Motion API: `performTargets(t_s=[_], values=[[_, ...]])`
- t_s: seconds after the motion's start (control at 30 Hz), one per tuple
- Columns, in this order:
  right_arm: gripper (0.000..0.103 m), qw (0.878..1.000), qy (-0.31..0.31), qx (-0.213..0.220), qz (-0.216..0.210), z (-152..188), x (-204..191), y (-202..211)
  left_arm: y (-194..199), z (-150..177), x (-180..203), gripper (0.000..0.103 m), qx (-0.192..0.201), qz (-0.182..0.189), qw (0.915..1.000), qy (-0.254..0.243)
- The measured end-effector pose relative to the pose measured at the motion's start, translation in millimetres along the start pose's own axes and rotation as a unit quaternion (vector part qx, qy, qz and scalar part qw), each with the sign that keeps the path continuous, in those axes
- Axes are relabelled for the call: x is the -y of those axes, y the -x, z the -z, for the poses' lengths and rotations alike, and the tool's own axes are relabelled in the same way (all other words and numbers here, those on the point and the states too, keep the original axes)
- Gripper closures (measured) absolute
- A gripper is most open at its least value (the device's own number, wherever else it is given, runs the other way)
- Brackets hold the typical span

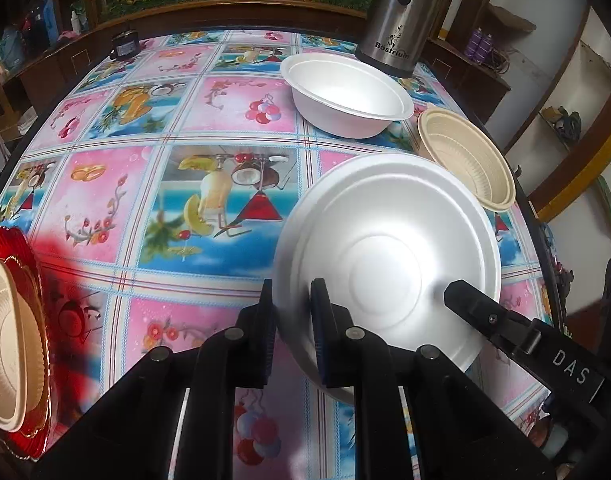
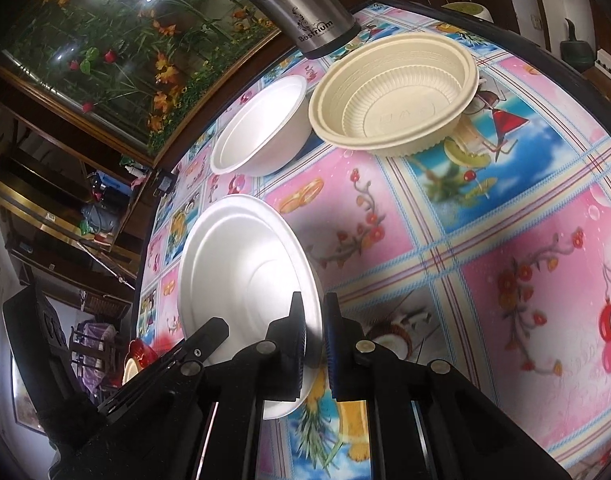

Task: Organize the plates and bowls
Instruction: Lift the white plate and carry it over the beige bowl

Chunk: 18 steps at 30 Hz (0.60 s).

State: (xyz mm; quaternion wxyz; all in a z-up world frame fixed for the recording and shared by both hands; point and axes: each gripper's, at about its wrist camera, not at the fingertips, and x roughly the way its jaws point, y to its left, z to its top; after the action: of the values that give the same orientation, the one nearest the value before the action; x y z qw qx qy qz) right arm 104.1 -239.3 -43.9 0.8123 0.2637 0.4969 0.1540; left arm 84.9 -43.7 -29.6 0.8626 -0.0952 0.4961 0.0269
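On bright fruit-print tablecloth (image 1: 209, 184): bowls, steel flask (image 1: 405, 12).

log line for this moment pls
both grippers: left gripper, right gripper shut on rim of white foam plate | state: lifted, tilted | nearby: beige ribbed plastic bowl

The left gripper (image 1: 292, 312) pinches the rim of a white bowl (image 1: 389, 248). The right gripper (image 2: 314, 330) pinches the same bowl's other side. Both point forward.
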Motion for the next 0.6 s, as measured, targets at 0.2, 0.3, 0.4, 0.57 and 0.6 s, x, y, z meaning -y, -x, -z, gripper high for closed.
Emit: performTargets(t_s=[0.2,0.3,0.4,0.57,0.6], values=[[0.094,1.0,0.009,0.002,-0.002,10.6,-8.3,7.2,11.7,8.2,-7.4,0.089,0.01,0.0,0.9999,0.003],[0.094,1.0,0.014,0.004,-0.004,14.9,-12.9,11.0,18.1,12.0,-11.6,0.089,0.016,0.001,0.9999,0.005],[0.094,1.0,0.019,0.006,-0.006,19.1,-18.0,14.5,24.1,15.3,-15.2,0.089,0.022,0.001,0.9997,0.008],[0.094,0.999,0.031,0.01,-0.008,25.2,-28.3,19.0,34.2,20.1,-23.7,0.089,0.033,0.001,0.9994,0.012],[0.094,0.999,0.033,0.01,-0.009,25.9,-30.0,19.5,36.7,21.2,-25.9,0.089,0.035,0.0,0.9993,0.013]])
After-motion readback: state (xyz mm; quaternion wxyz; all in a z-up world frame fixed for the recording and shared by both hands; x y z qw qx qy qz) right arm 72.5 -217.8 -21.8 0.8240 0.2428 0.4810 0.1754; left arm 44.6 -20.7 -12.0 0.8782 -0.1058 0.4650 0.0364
